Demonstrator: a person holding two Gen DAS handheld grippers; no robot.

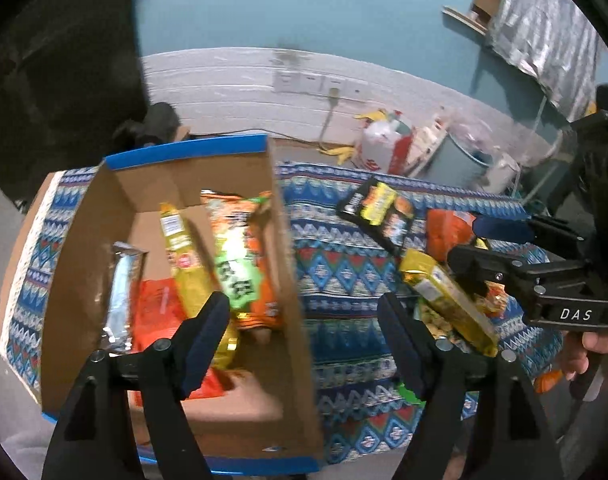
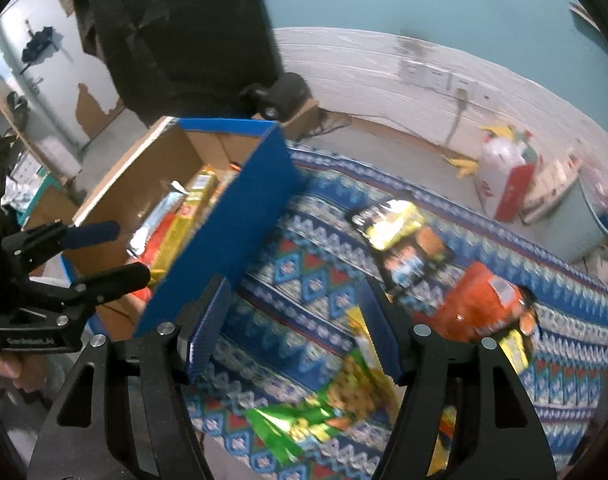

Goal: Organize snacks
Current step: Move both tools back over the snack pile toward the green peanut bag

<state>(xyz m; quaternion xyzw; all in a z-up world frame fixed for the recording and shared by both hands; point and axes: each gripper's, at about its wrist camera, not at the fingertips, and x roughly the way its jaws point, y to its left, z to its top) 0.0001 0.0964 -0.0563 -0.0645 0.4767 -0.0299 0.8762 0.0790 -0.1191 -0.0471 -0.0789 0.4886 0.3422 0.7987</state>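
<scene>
1. The snacks lie in two groups: some inside an open cardboard box (image 1: pixel 208 184) with blue outer walls, the rest loose on the patterned cloth (image 1: pixel 335 264) to the box's right.
2. Edges and room: the box's tall right wall (image 2: pixel 232 224) stands between the two groups. A bare strip of cloth runs between that wall and the loose packets. The cloth's far edge drops to the floor in front of a white wall.
3. In the box, five packets can be counted from the left wrist view: a silver one (image 1: pixel 122 296) against the left side, a red one (image 1: pixel 158 308) beside it, a long yellow one (image 1: pixel 184 264), a green-and-orange one (image 1: pixel 240 264), and another red one (image 1: pixel 212 386) at the near end.
4. On the cloth, four show clearly: a black-and-yellow packet (image 2: pixel 399 236) farthest back, an orange bag (image 2: pixel 479 304), a yellow packet (image 1: pixel 447 300) and a green bag of nuts (image 2: pixel 335 396). More wrappers may lie under them; I cannot tell.
5. The left gripper (image 1: pixel 304 320) hangs with its jaws apart astride the box's right wall, holding nothing.
6. The right gripper (image 2: pixel 296 332) also stands apart and empty, over the cloth, with the green bag and a yellow wrapper just below its right finger (image 2: pixel 383 336).
</scene>
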